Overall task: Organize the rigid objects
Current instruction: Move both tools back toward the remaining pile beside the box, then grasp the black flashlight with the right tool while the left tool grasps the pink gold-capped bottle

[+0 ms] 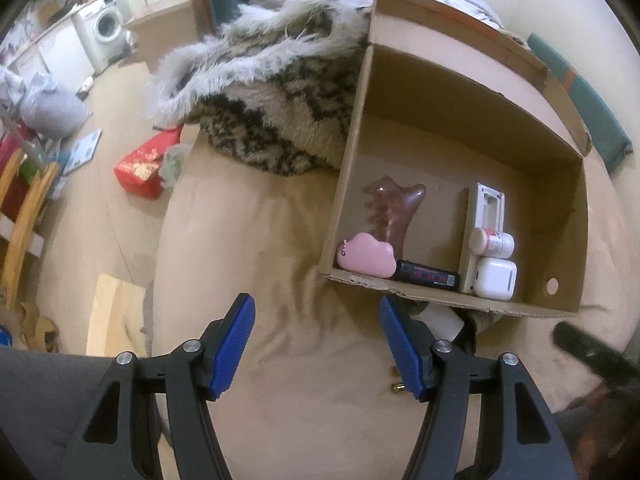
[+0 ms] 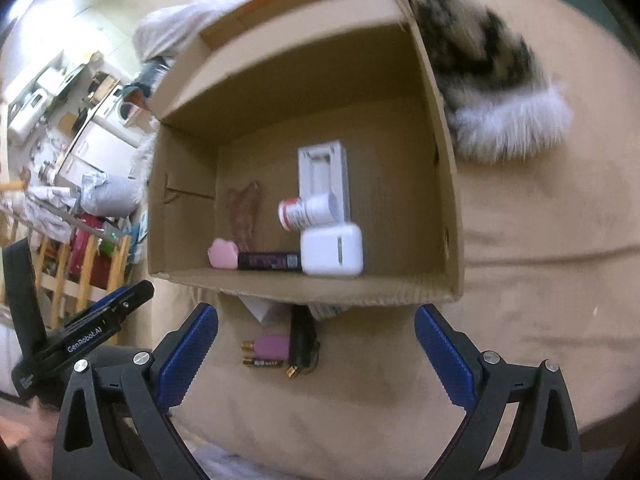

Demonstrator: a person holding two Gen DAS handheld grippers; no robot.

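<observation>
An open cardboard box (image 1: 568, 216) (image 2: 444, 184) lies on a beige bed. Inside it are a brown comb-like piece (image 1: 394, 208), a pink cloud-shaped item (image 1: 366, 256) (image 2: 224, 254), a black bar (image 1: 426, 274) (image 2: 270, 261), a white case (image 1: 496, 274) (image 2: 332, 250), a small white bottle (image 1: 492, 241) (image 2: 306, 212) and a white panel (image 1: 486, 208) (image 2: 322, 176). In front of the box lie a pink plug (image 2: 270, 346) with gold pins, a black connector (image 2: 302, 340) and a white item (image 2: 262, 310). My left gripper (image 1: 316, 344) and right gripper (image 2: 316, 352) are open and empty, just short of the box.
A patterned furry blanket (image 1: 276, 120) (image 2: 492, 80) lies beside the box. The floor at left holds a red packet (image 1: 140, 168), a wooden chair (image 1: 24, 208) and a washing machine (image 1: 106, 24). The left gripper also shows in the right wrist view (image 2: 96, 328).
</observation>
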